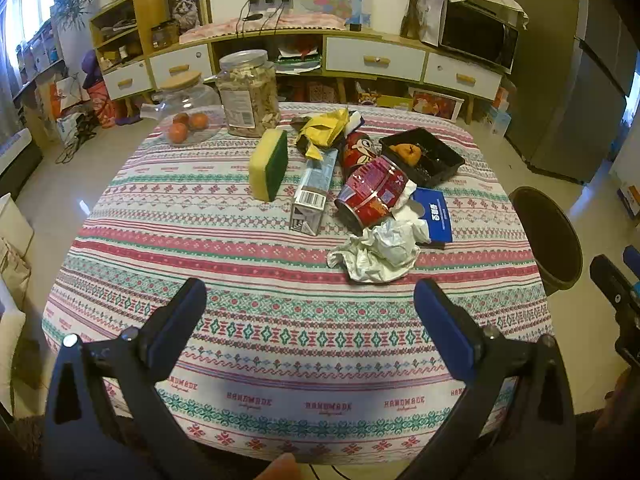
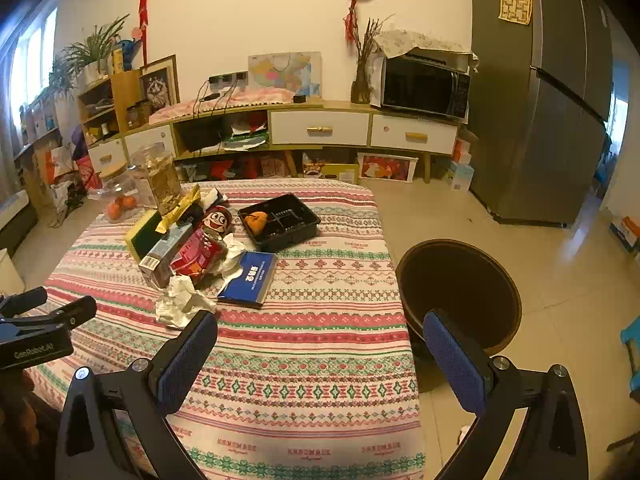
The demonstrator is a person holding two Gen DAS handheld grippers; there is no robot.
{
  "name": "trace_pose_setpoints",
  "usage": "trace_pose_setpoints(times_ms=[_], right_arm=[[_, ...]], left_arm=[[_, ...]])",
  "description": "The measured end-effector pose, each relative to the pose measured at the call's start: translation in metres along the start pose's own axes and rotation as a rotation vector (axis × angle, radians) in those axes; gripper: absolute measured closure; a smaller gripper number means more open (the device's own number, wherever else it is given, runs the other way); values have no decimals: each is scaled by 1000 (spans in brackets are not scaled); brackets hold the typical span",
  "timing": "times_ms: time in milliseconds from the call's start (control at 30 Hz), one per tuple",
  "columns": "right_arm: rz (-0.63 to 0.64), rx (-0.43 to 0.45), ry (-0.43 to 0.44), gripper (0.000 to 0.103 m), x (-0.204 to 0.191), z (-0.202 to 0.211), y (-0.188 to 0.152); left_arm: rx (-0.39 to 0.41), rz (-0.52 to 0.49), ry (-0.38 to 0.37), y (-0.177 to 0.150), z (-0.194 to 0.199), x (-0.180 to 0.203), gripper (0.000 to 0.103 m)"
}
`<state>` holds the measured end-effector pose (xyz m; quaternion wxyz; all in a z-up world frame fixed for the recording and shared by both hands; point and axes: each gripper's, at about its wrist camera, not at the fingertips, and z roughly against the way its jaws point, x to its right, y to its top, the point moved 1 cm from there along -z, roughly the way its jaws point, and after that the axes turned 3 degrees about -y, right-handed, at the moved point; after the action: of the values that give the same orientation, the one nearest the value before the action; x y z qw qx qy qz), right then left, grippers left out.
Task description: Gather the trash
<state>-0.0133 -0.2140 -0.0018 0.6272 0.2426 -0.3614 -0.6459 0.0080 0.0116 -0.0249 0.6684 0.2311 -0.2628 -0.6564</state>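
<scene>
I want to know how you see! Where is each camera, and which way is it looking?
Left wrist: sits on the left gripper, looks across the table at the trash pile; its open fingers and a thumb tip show.
Right wrist: sits on the right gripper, faces the table's right side and the bin; its open fingers show.
Shared: crumpled paper, black tray, bin, each other's gripper.

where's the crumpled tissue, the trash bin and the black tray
crumpled tissue (image 1: 378, 254), left wrist view, middle of the wad
trash bin (image 2: 460, 292), right wrist view, dark inside wall
black tray (image 2: 298, 227), right wrist view, front wall
</scene>
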Motion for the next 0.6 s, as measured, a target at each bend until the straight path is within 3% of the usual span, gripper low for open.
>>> trace_pose_setpoints(times_ms=[600], right_arm=[[-14, 18, 32, 0, -3, 6, 2]], left_arm=[[31, -28, -30, 2, 5, 9, 0]])
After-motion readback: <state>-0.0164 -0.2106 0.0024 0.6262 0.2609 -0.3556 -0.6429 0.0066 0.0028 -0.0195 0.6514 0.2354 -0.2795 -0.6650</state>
